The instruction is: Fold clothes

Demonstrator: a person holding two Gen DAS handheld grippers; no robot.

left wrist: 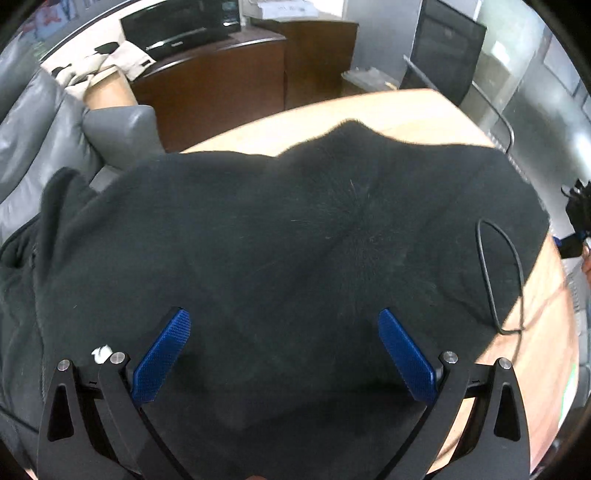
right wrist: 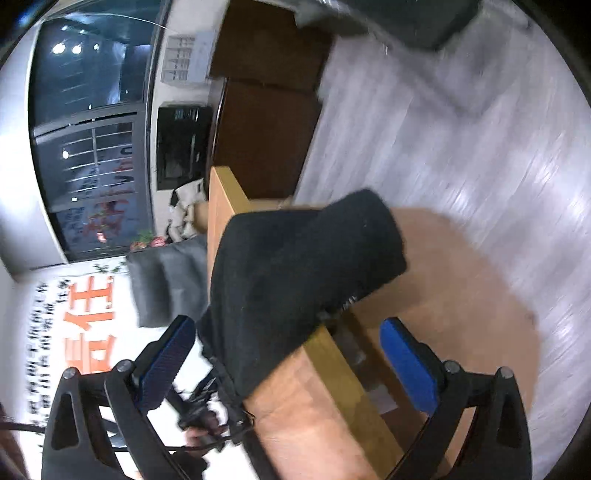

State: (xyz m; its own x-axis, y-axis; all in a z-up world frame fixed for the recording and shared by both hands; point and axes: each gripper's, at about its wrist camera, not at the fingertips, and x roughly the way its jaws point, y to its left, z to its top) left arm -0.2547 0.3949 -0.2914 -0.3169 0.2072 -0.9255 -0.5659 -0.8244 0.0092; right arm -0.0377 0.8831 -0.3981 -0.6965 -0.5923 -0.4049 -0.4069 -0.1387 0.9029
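A black fleece garment (left wrist: 280,236) lies spread over the light wooden table (left wrist: 406,114), with its left part hanging off the table's left edge. My left gripper (left wrist: 284,350) is open just above the garment's near part, holding nothing. In the right wrist view, which is rolled sideways and blurred, the same garment (right wrist: 295,273) drapes over the table edge (right wrist: 332,373). My right gripper (right wrist: 288,358) is open beside the table, with the garment's hanging edge between its blue pads (right wrist: 410,365) but not clamped.
A thin black cable (left wrist: 498,273) loops over the garment's right side. A grey leather sofa (left wrist: 55,140) stands left of the table. Dark wooden cabinets (left wrist: 229,81) and a black screen (left wrist: 177,26) are behind. Grey plank floor (right wrist: 461,155) lies beside the table.
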